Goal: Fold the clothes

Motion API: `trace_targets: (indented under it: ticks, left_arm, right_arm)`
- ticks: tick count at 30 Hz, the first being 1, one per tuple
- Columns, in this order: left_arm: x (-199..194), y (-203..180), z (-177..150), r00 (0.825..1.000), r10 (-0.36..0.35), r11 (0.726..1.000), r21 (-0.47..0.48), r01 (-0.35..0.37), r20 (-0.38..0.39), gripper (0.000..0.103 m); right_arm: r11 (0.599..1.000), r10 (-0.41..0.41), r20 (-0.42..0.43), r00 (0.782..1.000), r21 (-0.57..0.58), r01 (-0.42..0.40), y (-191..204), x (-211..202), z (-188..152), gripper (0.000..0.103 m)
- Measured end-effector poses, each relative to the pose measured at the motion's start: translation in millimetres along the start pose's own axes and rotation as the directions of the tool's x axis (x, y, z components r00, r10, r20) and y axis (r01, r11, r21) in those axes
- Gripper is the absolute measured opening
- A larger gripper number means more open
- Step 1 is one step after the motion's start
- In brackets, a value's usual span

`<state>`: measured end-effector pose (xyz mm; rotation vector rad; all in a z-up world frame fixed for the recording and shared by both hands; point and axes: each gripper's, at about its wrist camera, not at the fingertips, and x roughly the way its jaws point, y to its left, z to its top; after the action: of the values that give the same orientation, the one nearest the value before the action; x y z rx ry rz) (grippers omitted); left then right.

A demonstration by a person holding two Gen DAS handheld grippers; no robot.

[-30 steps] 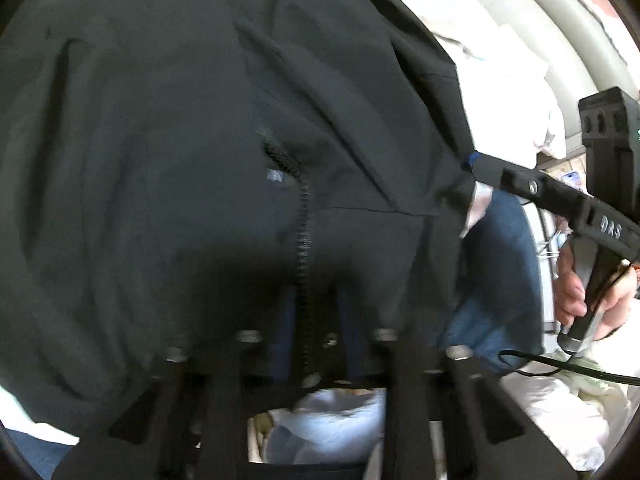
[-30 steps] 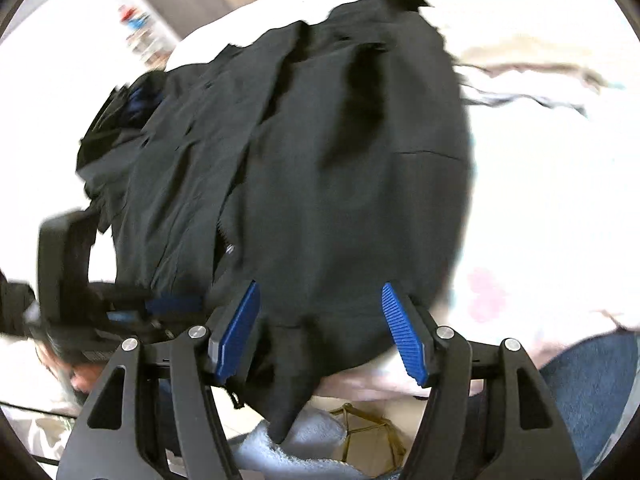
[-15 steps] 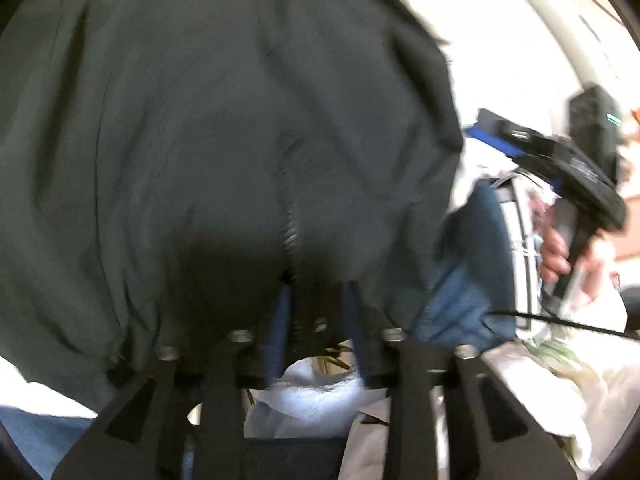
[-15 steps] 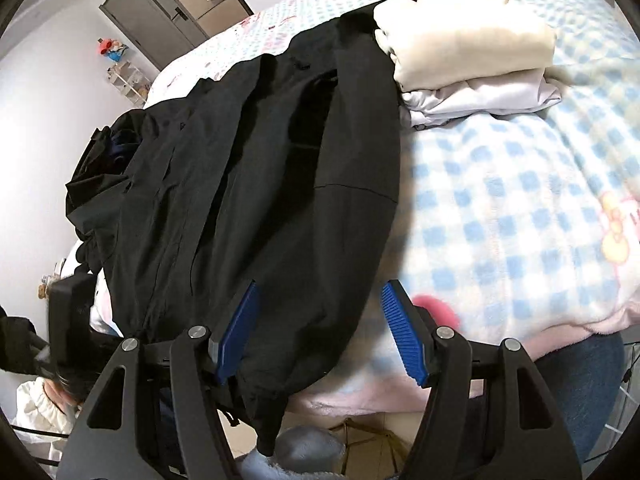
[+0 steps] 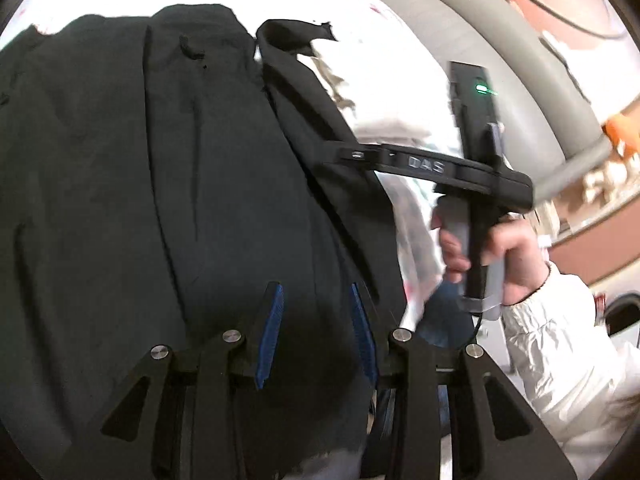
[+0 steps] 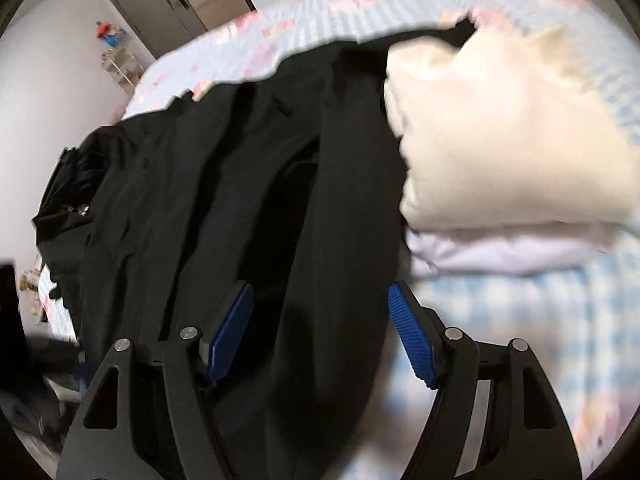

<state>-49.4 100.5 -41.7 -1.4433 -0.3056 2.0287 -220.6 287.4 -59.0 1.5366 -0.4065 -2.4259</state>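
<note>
1. While the black garment (image 6: 248, 208) lies spread on the checkered bed (image 6: 520, 320), both claws sit spread above it, gripping nothing.
2. left claw (image 5: 316, 332), right claw (image 6: 320, 328).
3. Folded cream clothes (image 6: 500, 152) touch its edge.

Black jacket (image 6: 248, 208); cream folded garment (image 6: 508, 140); blue-white checked bedspread (image 6: 520, 320); blue-padded tongs (image 6: 320, 328).

Grey cabinet (image 6: 160, 4), small shelf (image 6: 116, 64)
</note>
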Motion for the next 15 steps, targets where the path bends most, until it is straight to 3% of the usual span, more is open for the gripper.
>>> trace_targets:
  ticks: [1, 2, 3, 4, 9, 13, 15]
  left_arm:
    - [7, 5, 5, 1.0, 0.021, 1.0, -0.02, -0.021, 0.019, 0.034]
    - [13, 11, 13, 0.998, 0.052, 0.998, -0.042, -0.05, 0.044, 0.034]
    - [20, 16, 19, 0.996, 0.066, 0.996, -0.062, -0.063, 0.052, 0.034]
    - [30, 19, 24, 0.997, 0.069, 0.994, -0.084, -0.065, 0.038, 0.034]
    - [59, 34, 23, 0.991, 0.129, 0.985, -0.115, -0.131, -0.027, 0.035]
    - [75, 44, 13, 0.98, 0.183, 0.975, -0.112, -0.191, -0.074, 0.034]
    - [75, 49, 15, 0.984, 0.158, 0.977, -0.128, -0.168, -0.086, 0.033]
  right_arm:
    - [1.0, 0.021, -0.025, 0.999, 0.023, -0.021, -6, 13, 7, 0.068]
    - [0.999, 0.033, -0.043, 0.999, 0.044, -0.032, -11, 24, 13, 0.038]
    - [0.998, 0.033, -0.033, 0.999, 0.055, -0.031, -13, 26, 15, 0.019]
    - [0.998, 0.045, 0.007, 0.999, 0.054, -0.045, -13, 19, 16, 0.008]
    - [0.994, 0.06, 0.241, 0.969, 0.075, -0.08, -16, -49, -2, 0.002]
    - [0.989, -0.078, 0.32, 0.944, 0.144, 0.033, -38, -80, -28, 0.002]
    - [0.98, -0.122, 0.322, 0.939, 0.19, 0.062, -52, -86, -42, 0.001]
